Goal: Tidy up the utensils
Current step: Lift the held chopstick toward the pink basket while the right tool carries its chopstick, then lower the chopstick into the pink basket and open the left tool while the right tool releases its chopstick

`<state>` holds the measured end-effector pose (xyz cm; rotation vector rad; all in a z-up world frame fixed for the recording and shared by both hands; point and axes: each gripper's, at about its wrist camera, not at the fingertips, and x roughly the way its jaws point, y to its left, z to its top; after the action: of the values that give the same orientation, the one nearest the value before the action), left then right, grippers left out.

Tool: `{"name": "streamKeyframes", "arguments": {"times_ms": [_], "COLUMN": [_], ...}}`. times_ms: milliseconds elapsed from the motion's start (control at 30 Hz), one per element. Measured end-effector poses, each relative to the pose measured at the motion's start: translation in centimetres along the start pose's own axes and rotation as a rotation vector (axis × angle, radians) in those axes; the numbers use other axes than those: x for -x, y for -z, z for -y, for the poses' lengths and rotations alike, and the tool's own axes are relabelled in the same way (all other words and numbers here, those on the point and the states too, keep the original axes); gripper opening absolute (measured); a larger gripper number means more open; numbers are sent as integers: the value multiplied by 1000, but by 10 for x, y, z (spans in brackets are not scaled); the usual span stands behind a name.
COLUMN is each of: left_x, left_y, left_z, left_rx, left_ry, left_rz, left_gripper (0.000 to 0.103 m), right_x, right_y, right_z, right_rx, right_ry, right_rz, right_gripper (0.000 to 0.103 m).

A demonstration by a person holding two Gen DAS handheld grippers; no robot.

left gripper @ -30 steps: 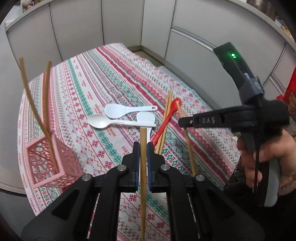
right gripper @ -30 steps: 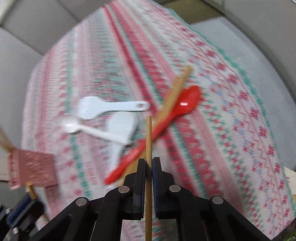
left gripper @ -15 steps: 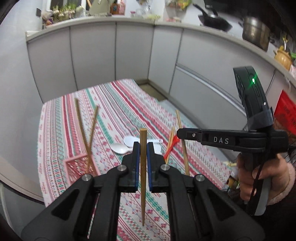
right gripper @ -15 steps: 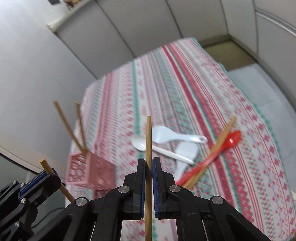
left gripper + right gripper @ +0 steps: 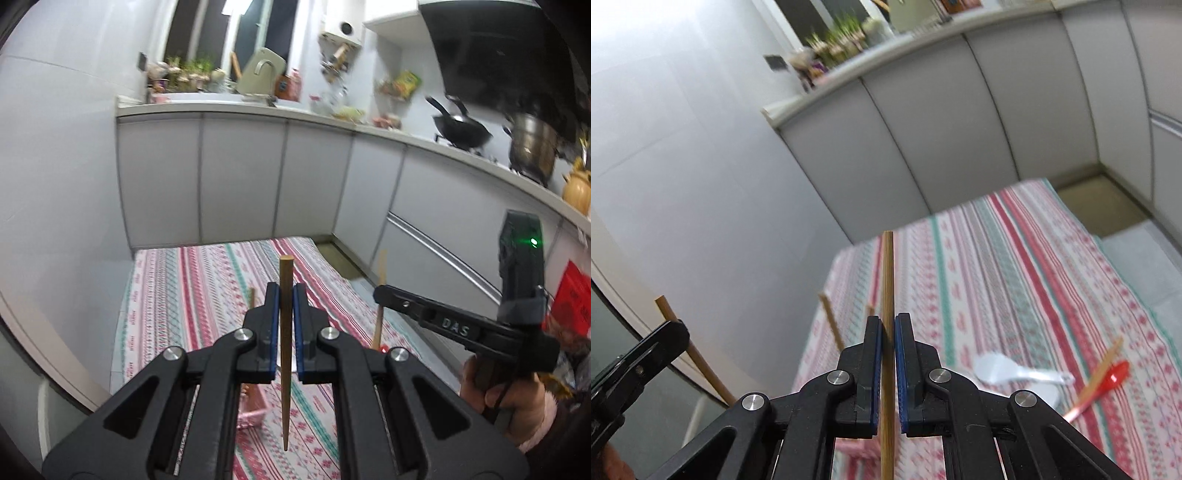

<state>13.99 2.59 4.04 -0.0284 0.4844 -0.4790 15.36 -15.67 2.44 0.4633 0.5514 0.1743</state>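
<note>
My left gripper [image 5: 286,291] is shut on a wooden chopstick [image 5: 285,369] that stands nearly upright, high above the striped tablecloth [image 5: 207,295]. My right gripper [image 5: 887,321] is shut on a second chopstick [image 5: 887,273], also upright. Each gripper appears in the other's view: the right gripper [image 5: 378,293] at the right, the left gripper [image 5: 677,332] at the far left. A pink basket [image 5: 255,410] with two chopsticks [image 5: 831,321] in it sits mostly hidden beneath the fingers. On the cloth lie white spoons [image 5: 1004,371], a red spoon [image 5: 1108,380] and another chopstick [image 5: 1108,360].
The table stands in a kitchen corner, with a pale wall [image 5: 66,221] close on the left and grey cabinets [image 5: 240,177] behind. A counter with a wok [image 5: 461,129] and a pot [image 5: 532,144] runs along the right. A hand [image 5: 513,402] holds the right gripper.
Both grippers have risen and tilted up with their chopsticks still clamped. The table has dropped low in both views, and the cabinets and counter now fill the upper part.
</note>
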Motion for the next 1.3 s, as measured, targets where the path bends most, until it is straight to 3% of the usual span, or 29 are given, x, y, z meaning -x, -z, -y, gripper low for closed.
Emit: {"name": "streamKeyframes", "arguments": {"times_ms": [133, 300, 533, 733, 967, 1167, 1300], "left_x": [-1, -12, -38, -37, -48, -73, -79], "left_y": [-3, 0, 5, 3, 7, 21, 29], "left_z": [-12, -16, -34, -42, -50, -50, -43], "left_rx": [19, -33, -1, 11, 18, -5, -46], "left_ry": [-49, -100, -122, -119, -128, -127, -130], "left_rz": [58, 117, 106, 171, 138, 19, -6], "left_gripper": [8, 8, 9, 8, 8, 8, 8], "right_x": [-2, -9, -37, -59, -81, -96, -101], "right_y": [-7, -11, -5, 7, 20, 32, 41], "right_z": [-15, -29, -35, -41, -49, -45, -46], "right_rx": [15, 27, 0, 19, 85, 101, 127], "right_ry": [-31, 9, -8, -9, 10, 9, 10], "right_rz": [88, 205, 230, 232, 220, 181, 176], "right_gripper": [6, 6, 6, 6, 6, 6, 6]}}
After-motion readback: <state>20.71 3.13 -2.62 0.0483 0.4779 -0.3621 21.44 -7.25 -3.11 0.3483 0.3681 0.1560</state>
